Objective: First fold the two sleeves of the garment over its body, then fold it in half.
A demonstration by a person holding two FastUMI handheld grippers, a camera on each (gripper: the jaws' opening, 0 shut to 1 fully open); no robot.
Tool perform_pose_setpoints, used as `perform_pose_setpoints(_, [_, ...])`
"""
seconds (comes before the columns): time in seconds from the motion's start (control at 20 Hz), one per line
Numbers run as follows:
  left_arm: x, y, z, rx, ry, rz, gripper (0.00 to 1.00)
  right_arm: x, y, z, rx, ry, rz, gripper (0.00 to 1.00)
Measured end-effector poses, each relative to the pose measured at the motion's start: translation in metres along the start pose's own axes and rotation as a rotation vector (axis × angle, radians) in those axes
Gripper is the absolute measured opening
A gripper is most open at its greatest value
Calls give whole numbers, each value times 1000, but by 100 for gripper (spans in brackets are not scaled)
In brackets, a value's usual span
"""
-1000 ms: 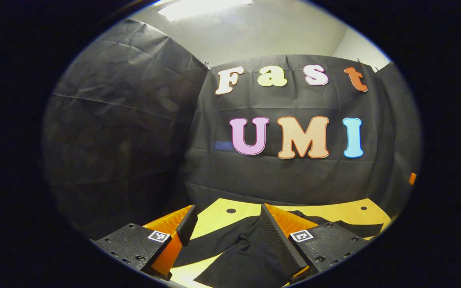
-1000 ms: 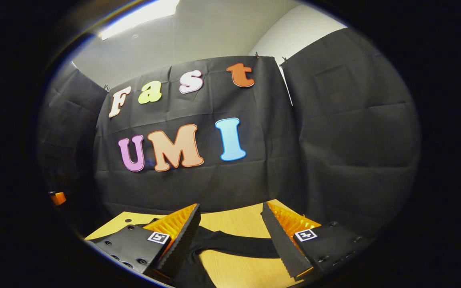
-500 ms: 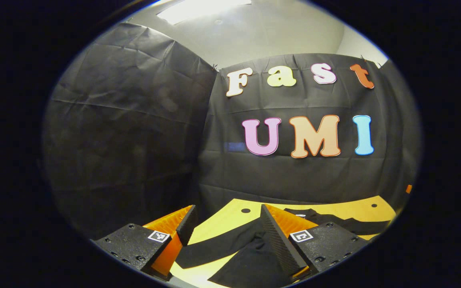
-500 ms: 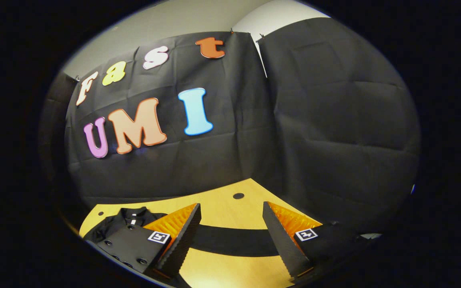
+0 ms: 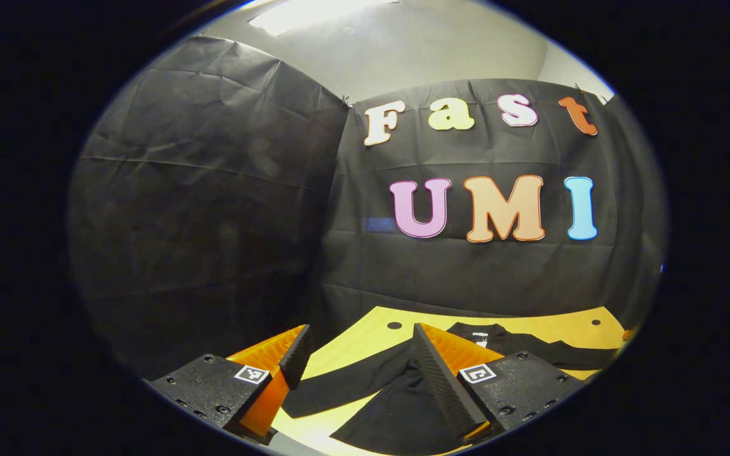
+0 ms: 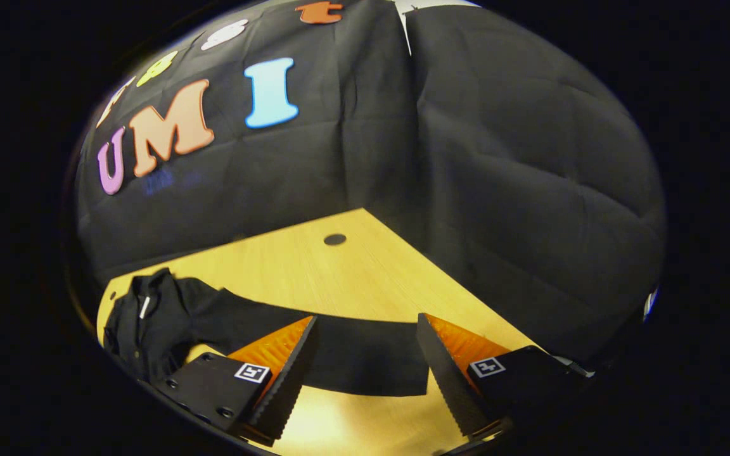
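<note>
A black garment is laid flat on a wooden table. In the right gripper view its collar is seen far to the left of the right gripper, and one sleeve is stretched from the body toward the right, so that the sleeve's long axis runs crosswise to the fingers. The sleeve's cuffed end is seen between the two fingers and just beyond them, its edge stopping short of the right-hand finger. The jaws of this gripper are spread wide, nothing is held between them, and whether the tips touch the cloth cannot be told.

In the left gripper view the garment is seen ahead of and beneath the left gripper. Its other sleeve is laid across the gap between the fingers, slanting from near left to far right, and the body is spread under the right-hand finger, with the collar farther off to the right. These jaws are likewise held apart with nothing gripped.

No containers are seen on the table. A small round hole is set in the tabletop well beyond the right gripper, and another just beyond the left one. The table is closed in behind by black cloth walls. Nothing is seen standing between either gripper and the sleeves.
</note>
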State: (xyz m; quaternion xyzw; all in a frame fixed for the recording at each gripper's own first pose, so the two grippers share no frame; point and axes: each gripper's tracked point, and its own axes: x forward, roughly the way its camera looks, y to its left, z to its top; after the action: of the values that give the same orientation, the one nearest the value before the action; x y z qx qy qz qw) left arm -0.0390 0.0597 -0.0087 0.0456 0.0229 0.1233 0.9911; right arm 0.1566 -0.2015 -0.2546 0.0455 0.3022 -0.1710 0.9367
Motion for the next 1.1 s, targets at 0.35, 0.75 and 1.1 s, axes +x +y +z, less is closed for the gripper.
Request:
perform_pose_setpoints(0.35, [-8, 4, -16, 5, 42, 35, 92, 39, -19, -34, 1, 155, -38, 98])
perform_pose_setpoints(0.75, [-11, -2, -22, 15, 60, 42, 92, 41, -19, -36, -41, 230, -40, 99])
perform_pose_setpoints(1.1, [-8, -12, -28, -6, 73, 21, 92, 31, -17, -17, -43, 208, -16, 88])
